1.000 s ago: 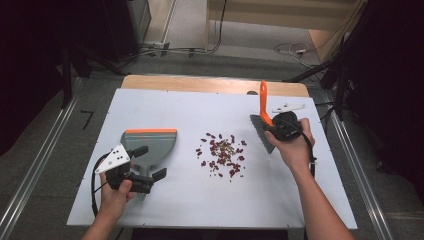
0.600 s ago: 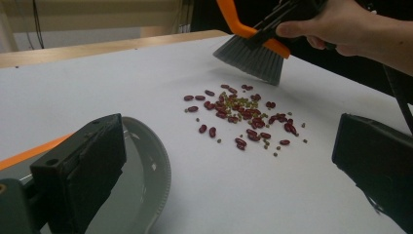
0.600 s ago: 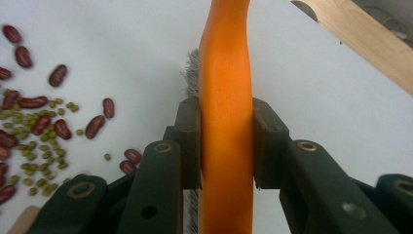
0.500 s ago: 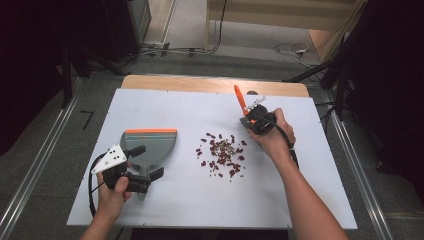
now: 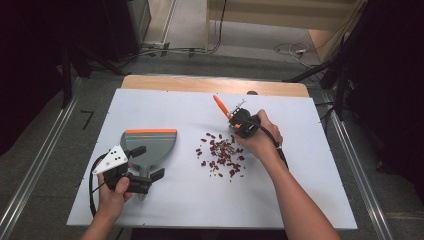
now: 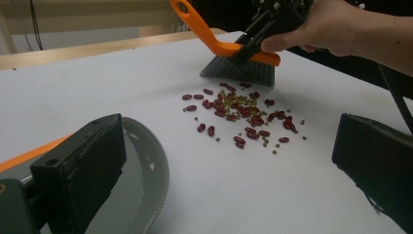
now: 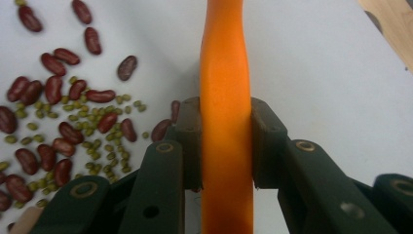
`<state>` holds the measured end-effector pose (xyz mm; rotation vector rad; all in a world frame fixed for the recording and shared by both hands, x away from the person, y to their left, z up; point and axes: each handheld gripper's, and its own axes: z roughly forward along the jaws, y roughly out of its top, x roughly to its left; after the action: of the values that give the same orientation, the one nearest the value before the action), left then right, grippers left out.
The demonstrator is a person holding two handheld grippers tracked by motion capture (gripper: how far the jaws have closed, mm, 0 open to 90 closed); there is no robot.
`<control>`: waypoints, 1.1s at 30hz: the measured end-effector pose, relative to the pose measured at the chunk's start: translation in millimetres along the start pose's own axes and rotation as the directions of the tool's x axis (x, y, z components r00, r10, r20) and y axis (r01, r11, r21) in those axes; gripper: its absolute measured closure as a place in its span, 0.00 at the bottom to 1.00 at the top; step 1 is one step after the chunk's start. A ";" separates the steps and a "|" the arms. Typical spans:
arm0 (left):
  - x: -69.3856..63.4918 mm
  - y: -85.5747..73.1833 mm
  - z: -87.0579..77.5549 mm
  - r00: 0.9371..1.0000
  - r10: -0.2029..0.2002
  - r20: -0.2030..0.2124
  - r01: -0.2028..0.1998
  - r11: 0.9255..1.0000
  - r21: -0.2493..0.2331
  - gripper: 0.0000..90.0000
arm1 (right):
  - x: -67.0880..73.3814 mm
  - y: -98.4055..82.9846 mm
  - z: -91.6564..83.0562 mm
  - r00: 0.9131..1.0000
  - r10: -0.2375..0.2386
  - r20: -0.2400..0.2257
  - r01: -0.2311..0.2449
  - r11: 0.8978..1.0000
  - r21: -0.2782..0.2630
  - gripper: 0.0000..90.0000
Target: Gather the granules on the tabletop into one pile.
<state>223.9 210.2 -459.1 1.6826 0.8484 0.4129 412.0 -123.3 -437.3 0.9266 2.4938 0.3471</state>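
Red beans with small green ones [image 5: 222, 155] lie scattered mid-table, close up in the right gripper view [image 7: 63, 122]. A brush with an orange handle [image 5: 220, 106] stands with its dark bristles [image 6: 238, 68] on the table at the pile's far right edge. My right gripper [image 5: 239, 122] is shut on that handle [image 7: 225, 73], the jaws clamped on both its sides. A grey dustpan with an orange lip [image 5: 150, 142] lies flat left of the beans. My left gripper [image 5: 146, 162] is open at the dustpan's handle end, its jaws wide apart [image 6: 229, 146].
The white tabletop [image 5: 310, 190] has bare room to the right and front of the beans. A wooden strip [image 5: 200, 84] runs along the far edge. Cables lie on the floor beyond it. Metal rails flank both sides of the table.
My right gripper has carried the brush leftward from the table's right side to the bean pile and tilted its handle to the left. The left gripper and dustpan have stayed put.
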 end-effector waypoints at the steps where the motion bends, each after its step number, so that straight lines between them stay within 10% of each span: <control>1: -0.3 0.0 0.5 1.000 0.000 0.001 0.000 1.000 -0.002 0.00 | 2.7 -0.2 -1.1 1.000 -0.001 -0.007 0.001 1.000 0.002 0.77; 19: 0.4 -0.1 0.4 1.000 -0.004 -0.001 0.004 1.000 0.003 0.00 | 32.2 -10.9 -21.1 0.987 -0.114 -0.110 0.111 0.993 -0.033 0.77; 28: 0.1 0.4 -0.8 1.000 -0.006 -0.005 0.006 1.000 -0.004 0.00 | 12.5 2.8 -39.5 0.989 -0.117 -0.094 0.104 0.986 -0.132 0.77; 33: 1.1 0.2 -1.9 1.000 -0.011 -0.006 0.011 1.000 -0.008 0.00 | 5.7 28.9 -26.6 0.976 -0.211 -0.061 0.199 0.966 -0.165 0.77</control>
<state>223.4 212.2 -458.5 1.6696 0.8592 0.4129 410.9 -100.0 -405.1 0.5959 2.5603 0.5124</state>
